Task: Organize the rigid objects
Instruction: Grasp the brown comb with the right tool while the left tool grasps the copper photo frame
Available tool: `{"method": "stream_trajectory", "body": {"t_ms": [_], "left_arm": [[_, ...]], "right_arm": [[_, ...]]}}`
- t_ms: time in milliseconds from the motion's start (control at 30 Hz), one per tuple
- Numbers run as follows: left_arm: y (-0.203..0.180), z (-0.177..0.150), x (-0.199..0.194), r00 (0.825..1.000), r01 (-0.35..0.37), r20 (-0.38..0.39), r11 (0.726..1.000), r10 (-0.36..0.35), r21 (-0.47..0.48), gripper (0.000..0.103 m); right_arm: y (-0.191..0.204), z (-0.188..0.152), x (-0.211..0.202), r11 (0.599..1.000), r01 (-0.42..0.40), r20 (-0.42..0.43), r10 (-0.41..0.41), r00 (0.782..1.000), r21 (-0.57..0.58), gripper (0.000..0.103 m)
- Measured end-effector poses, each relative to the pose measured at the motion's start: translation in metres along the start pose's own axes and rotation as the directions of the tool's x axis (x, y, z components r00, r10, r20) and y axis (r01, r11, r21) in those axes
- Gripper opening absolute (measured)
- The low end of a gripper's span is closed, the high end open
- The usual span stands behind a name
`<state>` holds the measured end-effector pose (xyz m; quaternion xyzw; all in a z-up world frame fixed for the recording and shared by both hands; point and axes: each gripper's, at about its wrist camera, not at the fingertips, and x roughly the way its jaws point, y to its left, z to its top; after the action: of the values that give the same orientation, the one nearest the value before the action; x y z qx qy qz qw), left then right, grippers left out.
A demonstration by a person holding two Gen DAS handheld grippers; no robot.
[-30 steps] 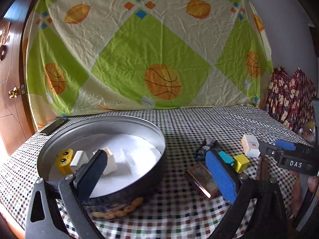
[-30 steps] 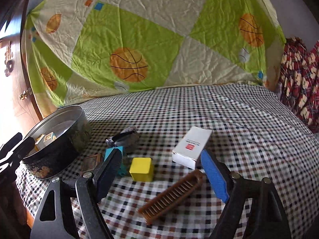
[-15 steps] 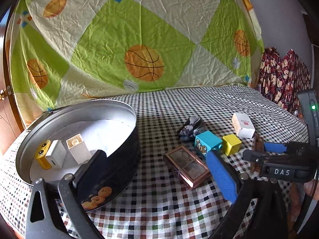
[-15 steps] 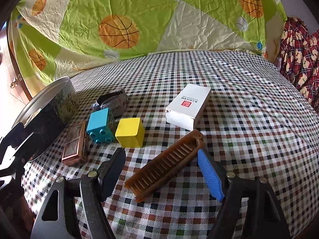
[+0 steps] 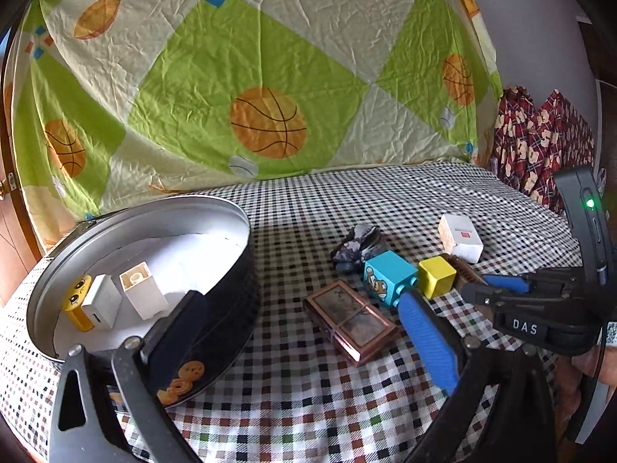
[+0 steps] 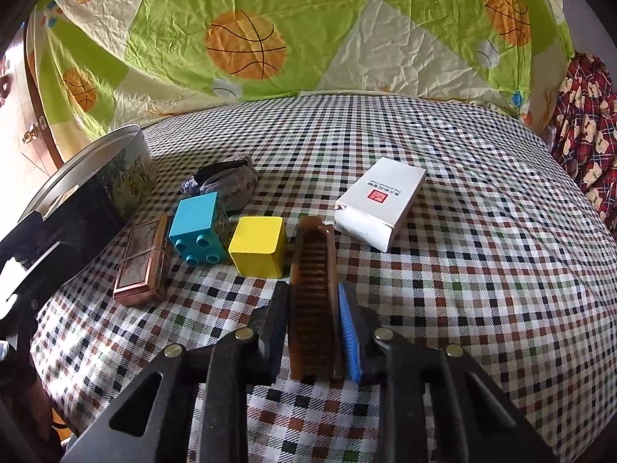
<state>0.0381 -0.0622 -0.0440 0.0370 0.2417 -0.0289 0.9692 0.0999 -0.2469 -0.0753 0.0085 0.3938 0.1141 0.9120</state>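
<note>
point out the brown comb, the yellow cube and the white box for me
brown comb (image 6: 313,270), right wrist view, on its toothed middle ahead of the pads
yellow cube (image 6: 257,236), right wrist view, on its top face
white box (image 6: 385,189), right wrist view, on its printed top face

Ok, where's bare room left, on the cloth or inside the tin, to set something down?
Inside the round tin, the white floor right of the three small items is free. On the checked cloth, the wide stretch right of the white box is bare, as is the far strip beyond it. Crowded: tin to white box, where the right gripper has just closed on the brown comb.
</note>
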Motion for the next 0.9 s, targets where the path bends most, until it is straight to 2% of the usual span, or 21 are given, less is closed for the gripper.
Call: {"method": "stream_trajectory", "body": {"t_ms": [267, 400, 500, 567, 700, 900], "left_arm": [[-0.016, 0.004, 0.003, 1.0, 0.026, -0.006, 0.999, -0.026, 0.038, 0.101], [-0.021, 0.005, 0.006, 0.999, 0.041, -0.021, 0.998, -0.04, 0.045, 0.095], [-0.028, 0.005, 0.008, 0.998, 0.056, -0.034, 0.997, -0.054, 0.059, 0.094], [-0.032, 0.004, 0.015, 0.996, 0.063, -0.066, 0.996, -0.059, 0.058, 0.093], [-0.034, 0.004, 0.036, 0.986, 0.049, -0.159, 0.998, -0.041, 0.045, 0.08], [-0.031, 0.006, 0.061, 0.965, 0.048, -0.259, 0.999, -0.046, 0.002, 0.079]], "right_arm": [[-0.001, 0.008, 0.008, 1.0, -0.026, -0.007, 0.026, 1.0, -0.011, 0.027], [-0.005, 0.007, -0.008, 1.0, -0.011, 0.088, 0.01, 0.996, 0.009, 0.027], [-0.006, 0.012, -0.017, 1.0, -0.006, 0.144, 0.003, 0.99, 0.023, 0.027], [-0.005, 0.015, -0.018, 1.0, 0.007, 0.158, -0.01, 0.987, 0.019, 0.027], [-0.007, 0.017, -0.013, 1.0, -0.004, 0.168, -0.001, 0.986, 0.028, 0.027], [-0.015, 0.016, -0.01, 0.998, -0.05, 0.171, 0.04, 0.984, 0.05, 0.027]]}}
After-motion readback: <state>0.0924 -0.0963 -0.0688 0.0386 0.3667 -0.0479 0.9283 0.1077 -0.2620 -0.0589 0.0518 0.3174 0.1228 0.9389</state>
